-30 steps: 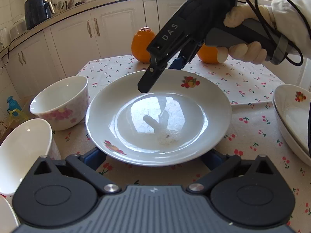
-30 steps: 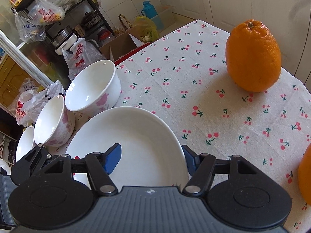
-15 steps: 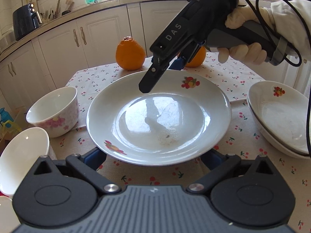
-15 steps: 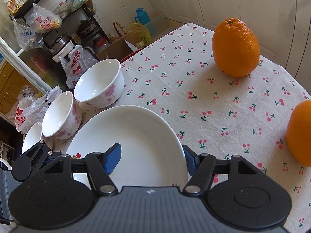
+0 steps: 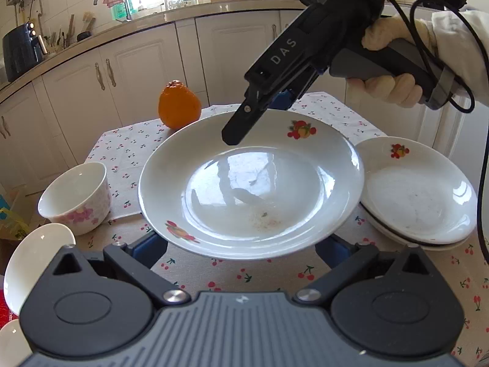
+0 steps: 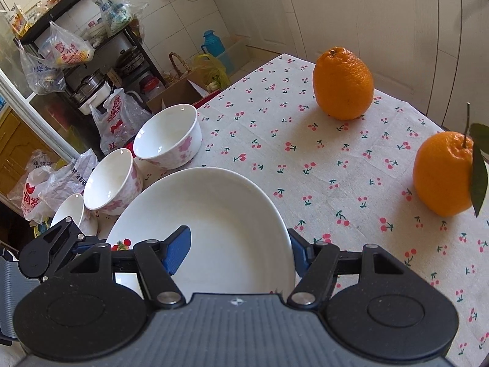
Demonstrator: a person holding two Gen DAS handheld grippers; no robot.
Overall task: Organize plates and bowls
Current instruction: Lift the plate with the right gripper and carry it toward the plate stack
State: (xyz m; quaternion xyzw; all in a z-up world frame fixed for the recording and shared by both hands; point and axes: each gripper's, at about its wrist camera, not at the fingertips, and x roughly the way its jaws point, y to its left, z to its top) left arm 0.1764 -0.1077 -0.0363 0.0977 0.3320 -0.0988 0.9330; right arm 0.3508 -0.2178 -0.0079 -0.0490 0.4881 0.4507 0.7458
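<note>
A white plate with fruit prints (image 5: 250, 183) hangs above the table, tilted slightly, held from both sides. My left gripper (image 5: 241, 247) has wide-spread fingers under its near rim. My right gripper (image 6: 238, 250) spans its far rim, one blue pad (image 6: 177, 249) inside the plate, one outside; it shows from the left wrist view (image 5: 259, 113). A stack of matching plates (image 5: 418, 192) lies to the right. Three flowered bowls (image 6: 168, 137) (image 6: 111, 180) (image 6: 68, 211) stand in a row at the left table edge.
Two oranges (image 6: 343, 84) (image 6: 443, 174) sit on the cherry-print tablecloth (image 6: 305, 159) at the far side. White cabinets (image 5: 122, 73) stand behind the table. Bags and a shelf (image 6: 76, 61) crowd the floor beyond the bowls.
The plate has risen off the table and moved right with both grippers. The plate stack has come further into the left wrist view, and the bowls and oranges have dropped away.
</note>
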